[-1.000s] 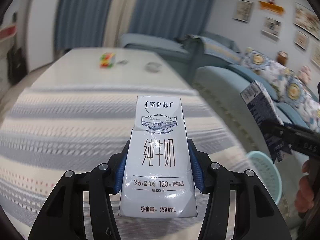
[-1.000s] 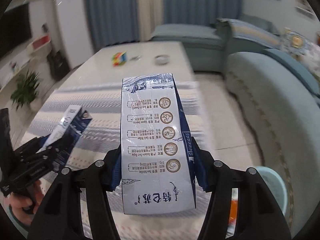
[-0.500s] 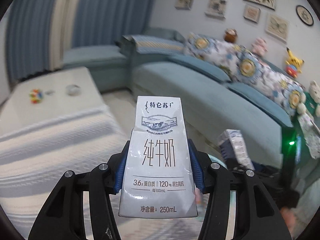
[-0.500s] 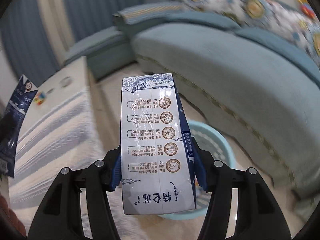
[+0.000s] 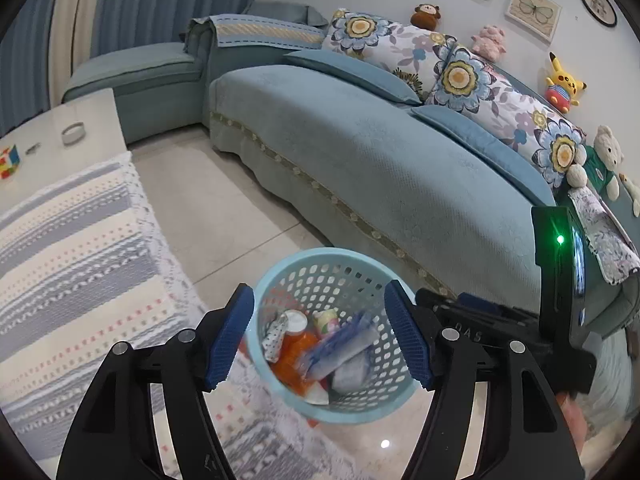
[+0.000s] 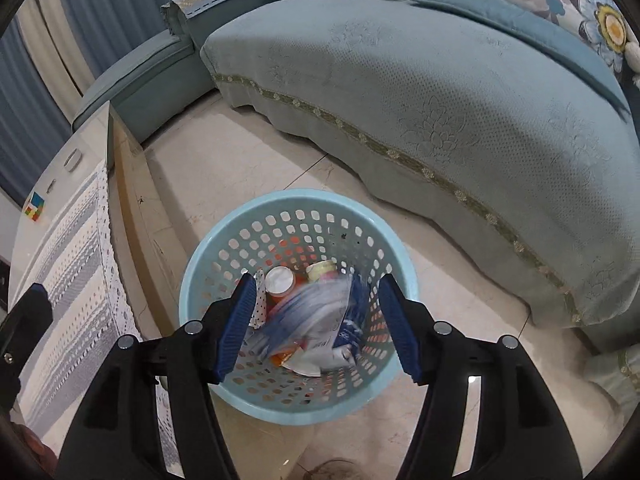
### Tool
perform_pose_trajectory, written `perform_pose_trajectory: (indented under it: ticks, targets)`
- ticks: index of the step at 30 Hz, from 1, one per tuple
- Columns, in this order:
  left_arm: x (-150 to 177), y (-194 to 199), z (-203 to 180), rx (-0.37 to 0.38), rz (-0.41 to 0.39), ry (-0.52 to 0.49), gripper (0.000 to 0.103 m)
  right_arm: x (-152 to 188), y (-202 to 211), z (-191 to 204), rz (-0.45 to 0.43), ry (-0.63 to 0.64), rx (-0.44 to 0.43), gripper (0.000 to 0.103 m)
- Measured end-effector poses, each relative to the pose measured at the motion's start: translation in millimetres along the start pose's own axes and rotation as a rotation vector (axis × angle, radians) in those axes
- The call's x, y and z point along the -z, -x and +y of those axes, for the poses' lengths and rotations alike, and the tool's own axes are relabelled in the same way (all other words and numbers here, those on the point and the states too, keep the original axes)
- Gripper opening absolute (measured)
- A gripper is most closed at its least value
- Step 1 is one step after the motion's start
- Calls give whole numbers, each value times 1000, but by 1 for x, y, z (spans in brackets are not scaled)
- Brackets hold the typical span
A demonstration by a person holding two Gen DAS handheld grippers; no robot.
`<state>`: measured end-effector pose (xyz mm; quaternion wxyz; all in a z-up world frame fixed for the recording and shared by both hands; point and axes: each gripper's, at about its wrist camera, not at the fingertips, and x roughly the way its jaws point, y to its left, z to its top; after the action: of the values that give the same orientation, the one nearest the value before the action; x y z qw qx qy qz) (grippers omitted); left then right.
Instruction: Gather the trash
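Both tools hang over a light-blue perforated basket (image 6: 298,408) that stands on the tiled floor (image 6: 248,160) between the sofa (image 6: 440,92) and the table (image 5: 60,240). The left tool (image 5: 320,338) stands wide, nothing between its blue pads (image 5: 228,340); the basket's mouth shows in the gap. The right tool (image 6: 314,324) is likewise spread wide and holds nothing.

Two milk cartons lie inside the basket, both smeared by blur: one carton (image 5: 340,346) slants across the heap in the left wrist view, and the other carton (image 6: 308,312) shows as a white and blue streak in the right wrist view. Beneath them sit an orange bottle with a white cap (image 6: 280,280) and a small yellow-topped container (image 6: 321,269).

A striped cloth (image 5: 72,264) covers the near part of the table; farther along it rest a colour cube (image 5: 9,159) and a small round dish (image 5: 73,134), well apart from the basket.
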<state>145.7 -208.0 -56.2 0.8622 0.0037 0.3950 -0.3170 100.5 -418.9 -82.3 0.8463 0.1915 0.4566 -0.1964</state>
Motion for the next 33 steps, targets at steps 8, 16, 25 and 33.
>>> perform_pose_trajectory:
  ticks: [8, 16, 25, 33]
  targets:
    - [12, 92, 15, -63, -100, -3, 79, 11, 66, 22, -103, 50, -72, 60]
    - [53, 177, 21, -307, -295, 2, 87, 64, 141, 59, -361, 156, -44, 61]
    - [81, 186, 31, -483, -438, 14, 90, 109, 175, 85, -607, 257, -23, 72]
    - [80, 171, 44, -512, -371, 18, 91, 104, 161, 90, -544, 237, -62, 72]
